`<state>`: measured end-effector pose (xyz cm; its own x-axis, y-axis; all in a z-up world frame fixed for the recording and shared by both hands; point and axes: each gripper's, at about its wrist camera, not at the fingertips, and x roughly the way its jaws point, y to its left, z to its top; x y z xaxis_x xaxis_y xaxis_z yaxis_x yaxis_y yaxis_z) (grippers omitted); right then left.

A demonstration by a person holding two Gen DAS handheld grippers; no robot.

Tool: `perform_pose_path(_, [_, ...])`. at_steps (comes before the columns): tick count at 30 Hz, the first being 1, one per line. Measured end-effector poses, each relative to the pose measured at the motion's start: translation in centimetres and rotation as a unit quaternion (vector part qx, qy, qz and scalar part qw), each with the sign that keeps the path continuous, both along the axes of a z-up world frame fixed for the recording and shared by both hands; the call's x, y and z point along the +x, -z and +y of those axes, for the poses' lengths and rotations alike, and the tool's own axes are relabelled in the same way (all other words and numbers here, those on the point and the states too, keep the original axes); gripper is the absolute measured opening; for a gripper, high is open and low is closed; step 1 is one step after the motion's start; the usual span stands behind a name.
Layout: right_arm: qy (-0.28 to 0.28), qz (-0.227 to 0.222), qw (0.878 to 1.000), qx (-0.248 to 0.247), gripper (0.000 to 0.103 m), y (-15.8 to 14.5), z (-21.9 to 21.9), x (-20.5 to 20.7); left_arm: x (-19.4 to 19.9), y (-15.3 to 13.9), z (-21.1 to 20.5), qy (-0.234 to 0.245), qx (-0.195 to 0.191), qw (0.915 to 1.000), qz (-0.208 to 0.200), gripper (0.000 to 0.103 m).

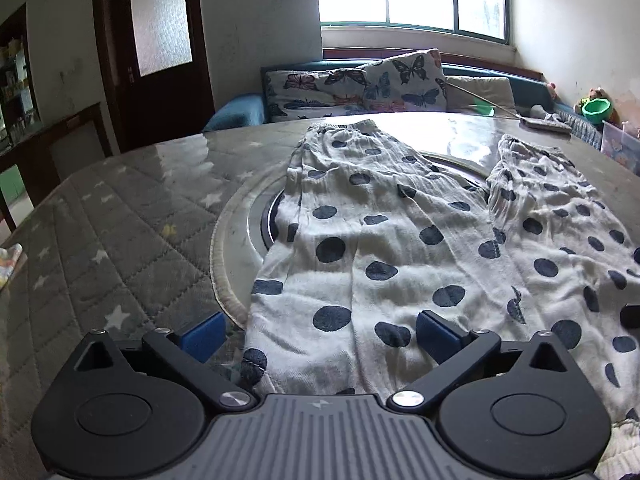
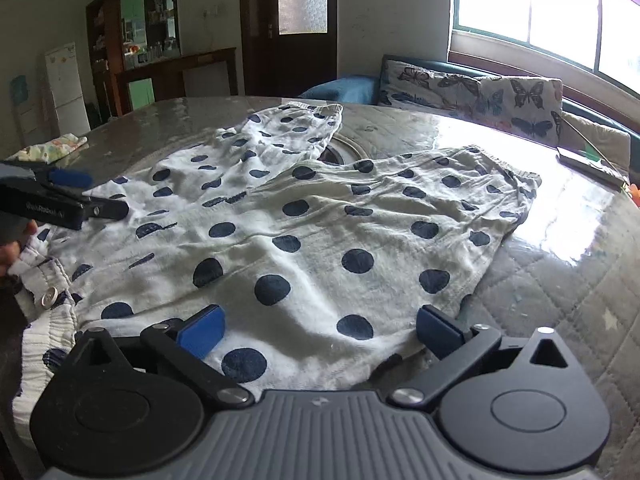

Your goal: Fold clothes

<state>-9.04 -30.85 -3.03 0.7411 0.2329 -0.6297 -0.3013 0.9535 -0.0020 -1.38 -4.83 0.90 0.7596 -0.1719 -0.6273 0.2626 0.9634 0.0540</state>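
Note:
White trousers with navy polka dots (image 1: 384,248) lie spread flat on the table, both legs pointing away, waistband at the near edge. My left gripper (image 1: 320,336) is open with its blue pads astride the near edge of the left leg, holding nothing. In the right wrist view the same trousers (image 2: 320,232) fill the table; my right gripper (image 2: 320,332) is open over the near hem of the right leg, empty. The left gripper (image 2: 68,196) shows at the left edge there, above the waistband with its white button (image 2: 49,296).
The table has a quilted grey cover with stars under clear plastic (image 1: 120,220) and a round glass turntable (image 1: 248,232) under the trousers. A folded patterned cloth (image 2: 48,148) lies far left. A flat object (image 2: 588,164) lies at the far right. A sofa with butterfly cushions (image 1: 360,84) stands behind.

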Motion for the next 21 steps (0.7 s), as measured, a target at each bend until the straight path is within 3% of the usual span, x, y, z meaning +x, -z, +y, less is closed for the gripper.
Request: perform_pose_path(21, [-0.001,-0.002,1.000,-0.003,0.103,0.12,-0.05,-0.16,0.01,0.29,0.34,-0.001,-0.014,0.9999,0.010,0.103])
